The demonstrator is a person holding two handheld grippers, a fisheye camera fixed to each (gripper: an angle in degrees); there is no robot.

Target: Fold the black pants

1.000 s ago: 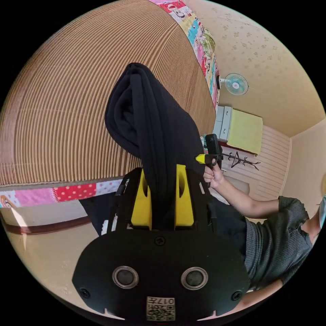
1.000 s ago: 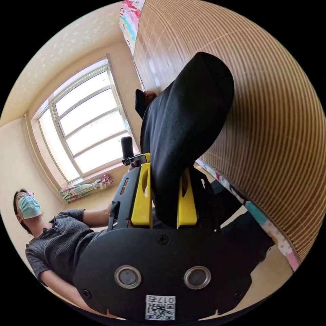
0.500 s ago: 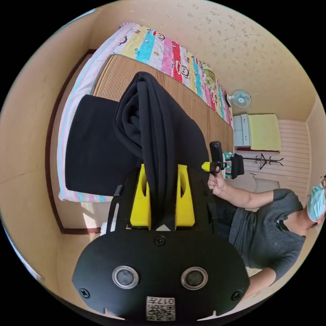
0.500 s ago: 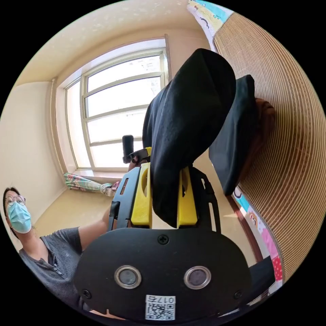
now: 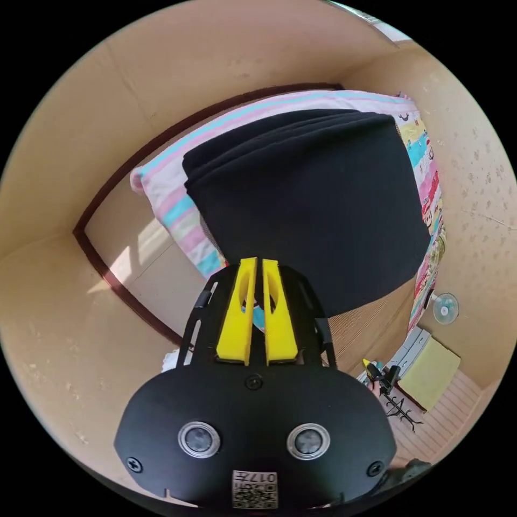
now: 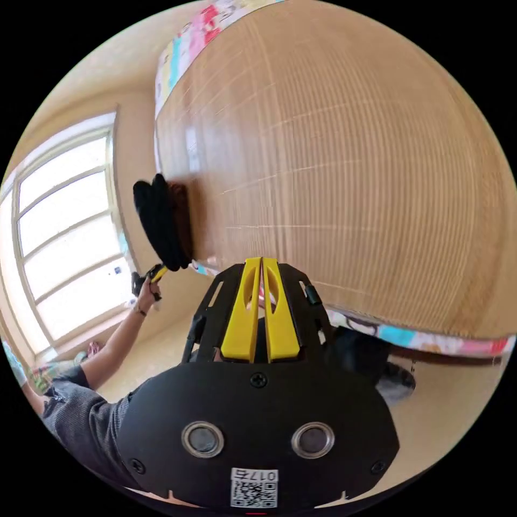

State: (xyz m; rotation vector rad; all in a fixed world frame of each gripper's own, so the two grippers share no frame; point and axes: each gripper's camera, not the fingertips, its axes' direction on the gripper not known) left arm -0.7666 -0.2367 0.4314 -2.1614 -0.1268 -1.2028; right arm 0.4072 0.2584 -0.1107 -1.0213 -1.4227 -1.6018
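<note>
L gripper [image 5: 255, 262] closed, empty | R gripper [image 6: 261, 261] closed, empty | black pants [image 5: 312, 204] folded at mat [image 6: 344, 161] edge

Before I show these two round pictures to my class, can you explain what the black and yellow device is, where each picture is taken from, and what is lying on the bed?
Each picture comes from a fisheye camera that rides on a hand-held gripper; a person holds one in each hand. In the left gripper view, the left gripper has its yellow jaws shut with nothing between them. Beyond it the black pants lie folded in a flat stack on the bed's woven mat, above a striped sheet. In the right gripper view, the right gripper is also shut and holds nothing. There the pants appear edge-on at the mat's far end, with the person's hand holding the other gripper just beside them.
</note>
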